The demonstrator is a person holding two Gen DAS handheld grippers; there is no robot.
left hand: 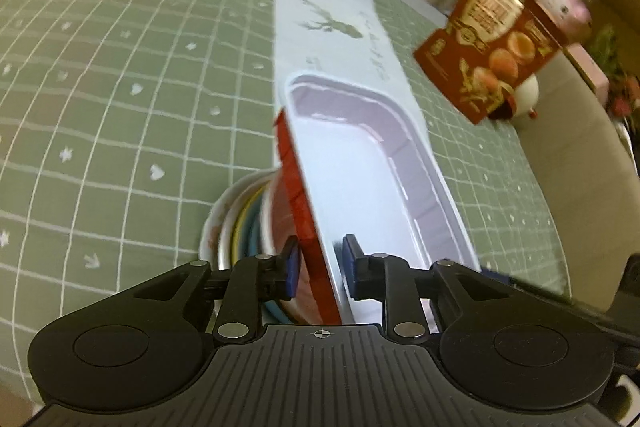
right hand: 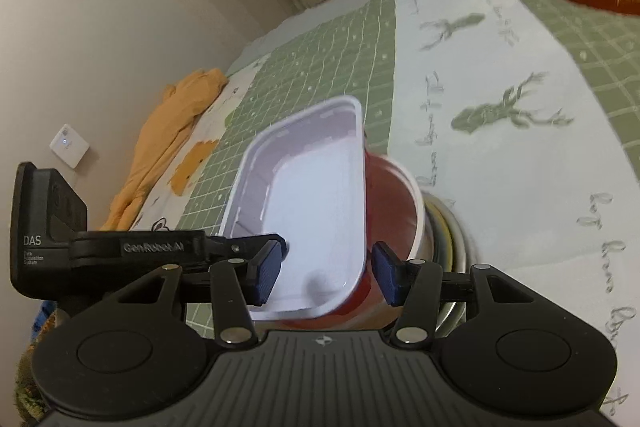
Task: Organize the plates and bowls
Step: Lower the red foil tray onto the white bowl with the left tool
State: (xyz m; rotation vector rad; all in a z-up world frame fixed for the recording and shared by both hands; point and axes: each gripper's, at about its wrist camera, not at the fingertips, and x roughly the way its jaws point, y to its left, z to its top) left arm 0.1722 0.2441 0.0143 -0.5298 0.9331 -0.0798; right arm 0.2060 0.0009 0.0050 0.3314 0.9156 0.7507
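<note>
A white rectangular tray (left hand: 360, 171) whose outer wall looks red is held tilted over a stack of bowls and plates (left hand: 236, 227) on the green checked cloth. My left gripper (left hand: 320, 263) is shut on the tray's left wall, one pad against each side. In the right wrist view the tray (right hand: 312, 203) leans over a red bowl (right hand: 396, 211) nested in a steel bowl (right hand: 444, 239). My right gripper (right hand: 326, 277) is open, with the tray's near end between its fingers and a gap beside the right pad. The left gripper's finger (right hand: 272, 245) reaches in from the left.
A white runner with a deer print (left hand: 336, 15) crosses the green cloth (left hand: 120, 87). A red snack box (left hand: 492, 43) stands at the far right, with a pink plush toy (left hand: 560, 3) in a cardboard box behind it. An orange cloth (right hand: 168, 131) lies by the wall.
</note>
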